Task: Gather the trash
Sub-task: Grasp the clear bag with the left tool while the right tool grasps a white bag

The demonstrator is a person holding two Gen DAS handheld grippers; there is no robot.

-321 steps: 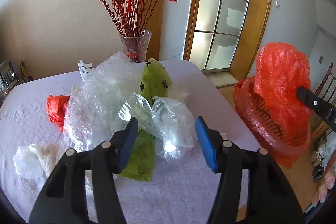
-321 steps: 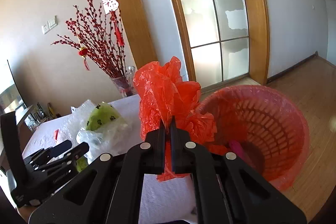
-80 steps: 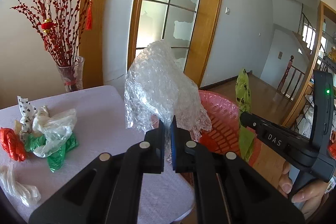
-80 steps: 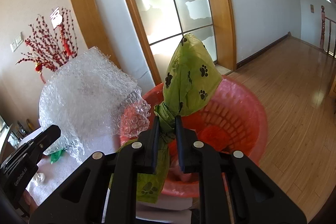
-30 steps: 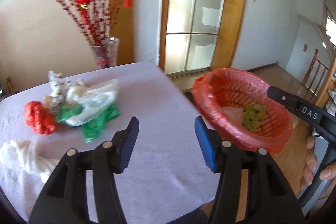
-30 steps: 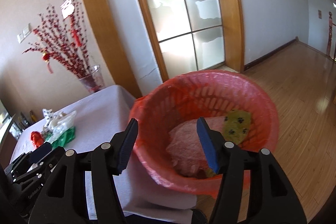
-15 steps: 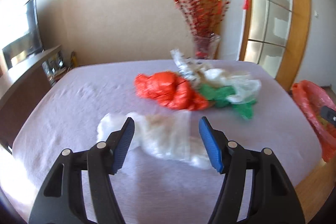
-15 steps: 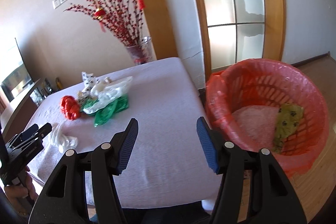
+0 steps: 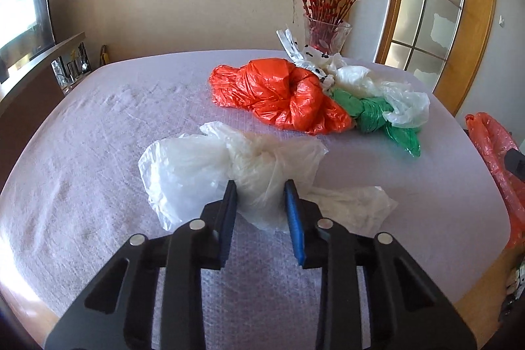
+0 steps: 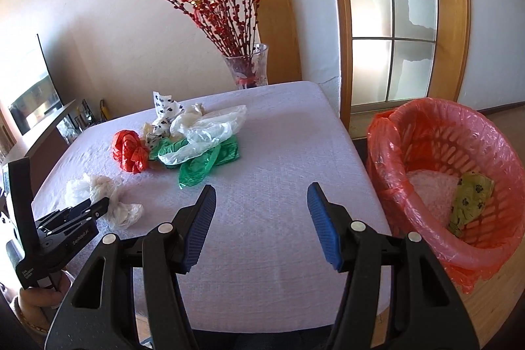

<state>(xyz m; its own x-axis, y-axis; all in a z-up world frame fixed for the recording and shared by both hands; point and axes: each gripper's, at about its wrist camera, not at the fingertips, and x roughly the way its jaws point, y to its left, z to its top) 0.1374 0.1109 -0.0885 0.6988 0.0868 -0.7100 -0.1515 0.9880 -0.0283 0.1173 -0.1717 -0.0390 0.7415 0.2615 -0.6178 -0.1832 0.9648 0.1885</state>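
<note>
A crumpled white plastic bag (image 9: pixel 242 166) lies on the near part of the table. My left gripper (image 9: pixel 261 189) is down at it, jaws partly closed around its knotted middle, pads not pressed together. It also shows in the right wrist view (image 10: pixel 98 195), with the left gripper (image 10: pixel 98 207) at its edge. Behind it lie an orange bag (image 9: pixel 279 94), a green bag (image 9: pixel 380 117), a clear bag (image 9: pixel 387 91) and a spotted white bag (image 9: pixel 302 54). My right gripper (image 10: pixel 261 212) is open and empty above the table's near right part. The red trash basket (image 10: pixel 387 153) stands right of the table.
The basket holds bubble wrap (image 10: pixel 430 189) and a green paw-print bag (image 10: pixel 469 199). A glass vase of red branches (image 10: pixel 247 68) stands at the table's far edge. A TV and sideboard (image 9: pixel 29 31) are on the left. A glass door (image 10: pixel 393 12) is behind the basket.
My left gripper has moved forward and down onto the white bag, and its jaws have narrowed around it. My right gripper stays open and has shifted slightly over the table.
</note>
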